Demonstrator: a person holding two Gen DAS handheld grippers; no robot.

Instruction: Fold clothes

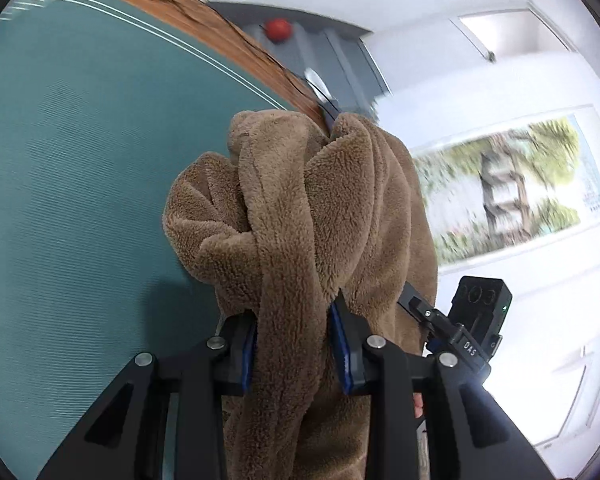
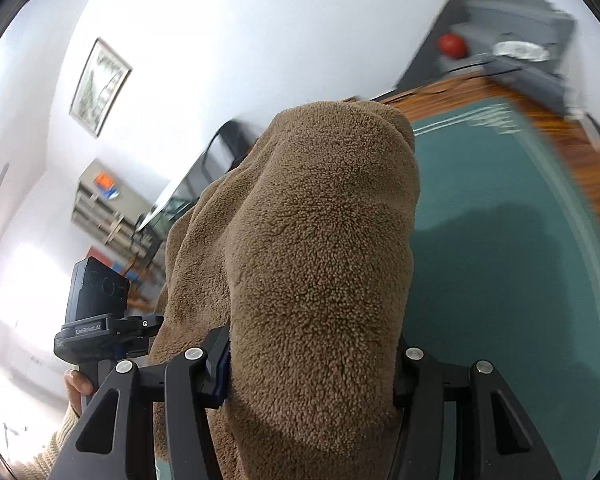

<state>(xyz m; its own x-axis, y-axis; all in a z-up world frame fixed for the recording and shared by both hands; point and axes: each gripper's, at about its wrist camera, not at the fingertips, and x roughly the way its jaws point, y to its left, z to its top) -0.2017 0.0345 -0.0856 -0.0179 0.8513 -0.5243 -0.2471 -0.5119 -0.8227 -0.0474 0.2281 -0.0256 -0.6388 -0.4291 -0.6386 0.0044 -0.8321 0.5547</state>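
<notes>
Item: brown fleece garment [image 1: 300, 216], thick pile, soft and limp, bulky. Fills the centre of both wrist views, bunched and hanging in heavy folds above a green mat [image 1: 80, 200].

Tools: left gripper [image 1: 296, 360] closed on a narrow rope of fleece, blue pads [image 1: 346, 356] pressing either side. Right gripper [image 2: 312, 376] clamped wider on a fat wad of the same garment.

Handling: light but voluminous; it will sag and slump rather than hold a crease. Likely best taken at a hem or seam; the present bunches hide any edge.

Surroundings: wooden table [image 1: 236, 40] under the mat; red ball [image 1: 278, 30] and grey shelf, upper centre of the left view; framed picture [image 1: 512, 188] at right. Black screen, possibly a television, behind the fleece in the right view. Nothing lies on the visible mat.
</notes>
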